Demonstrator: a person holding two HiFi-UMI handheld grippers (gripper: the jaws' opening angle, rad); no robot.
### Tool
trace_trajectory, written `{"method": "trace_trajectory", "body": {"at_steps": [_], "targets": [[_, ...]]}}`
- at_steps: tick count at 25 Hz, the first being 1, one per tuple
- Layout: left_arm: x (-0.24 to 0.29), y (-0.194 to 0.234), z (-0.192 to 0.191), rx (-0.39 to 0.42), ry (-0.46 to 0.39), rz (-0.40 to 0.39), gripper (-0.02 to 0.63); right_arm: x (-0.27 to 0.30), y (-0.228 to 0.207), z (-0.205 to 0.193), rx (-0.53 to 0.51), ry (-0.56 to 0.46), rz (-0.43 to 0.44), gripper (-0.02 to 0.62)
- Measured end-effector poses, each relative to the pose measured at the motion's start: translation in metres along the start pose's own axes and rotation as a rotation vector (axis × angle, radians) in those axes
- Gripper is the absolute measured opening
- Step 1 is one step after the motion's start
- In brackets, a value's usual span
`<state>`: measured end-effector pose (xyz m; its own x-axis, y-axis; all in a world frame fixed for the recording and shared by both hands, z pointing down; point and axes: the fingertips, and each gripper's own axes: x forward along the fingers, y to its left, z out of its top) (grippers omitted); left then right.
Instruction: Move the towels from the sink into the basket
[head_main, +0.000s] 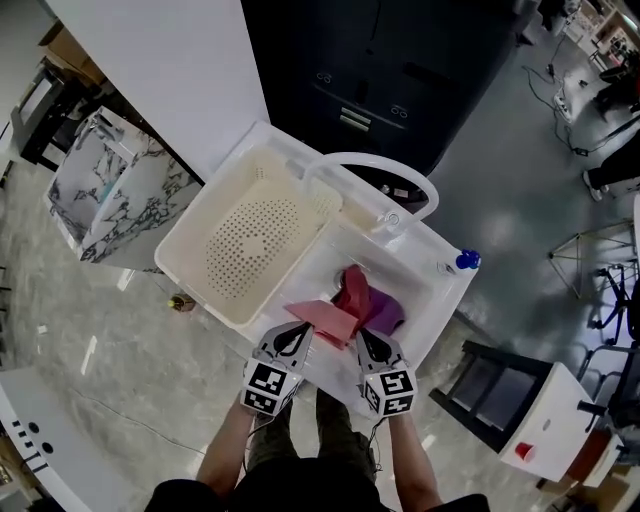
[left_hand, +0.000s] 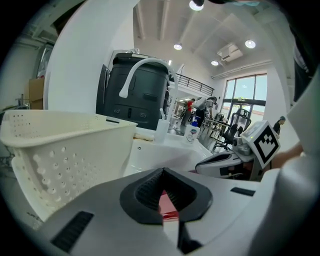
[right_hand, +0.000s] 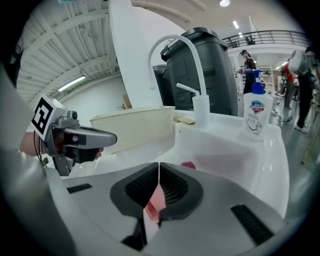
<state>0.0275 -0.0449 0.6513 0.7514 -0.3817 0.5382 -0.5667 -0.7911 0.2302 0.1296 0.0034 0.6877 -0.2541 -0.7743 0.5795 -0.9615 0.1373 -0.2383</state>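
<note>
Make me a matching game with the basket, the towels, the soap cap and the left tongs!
Things:
1 basket
2 towels
3 soap cap
4 left tongs

Match with:
A blue
B shut
C empty
D in the sink

Pairs: 1-C, 2-D, 3-A, 4-B

Pink, crimson and purple towels (head_main: 350, 305) in a heap in the white sink (head_main: 425, 285) beside the cream basket (head_main: 200, 225).
</note>
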Motion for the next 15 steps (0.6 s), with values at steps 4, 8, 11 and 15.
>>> {"method": "trace_trajectory", "body": {"at_steps": [4,8,11,15], "targets": [[0.005,0.006,-0.005,-0.023,0.01,0.006,0.008,0.012,-0.002,-0.006,-0.012,0.053,0.022,0.031],[0.005,0.011,-0.007,-0.042,0.015,0.013,0.008,0.026,0.003,-0.01,-0.041,0.098,0.071,0.032],[0.005,0.014,-0.01,-0.055,0.018,0.021,0.008,0.041,0.006,-0.013,-0.069,0.128,0.1,0.034],[0.002,0.018,-0.015,-0.063,0.018,0.031,0.008,0.066,0.015,-0.019,-0.099,0.18,0.165,0.054]]}}
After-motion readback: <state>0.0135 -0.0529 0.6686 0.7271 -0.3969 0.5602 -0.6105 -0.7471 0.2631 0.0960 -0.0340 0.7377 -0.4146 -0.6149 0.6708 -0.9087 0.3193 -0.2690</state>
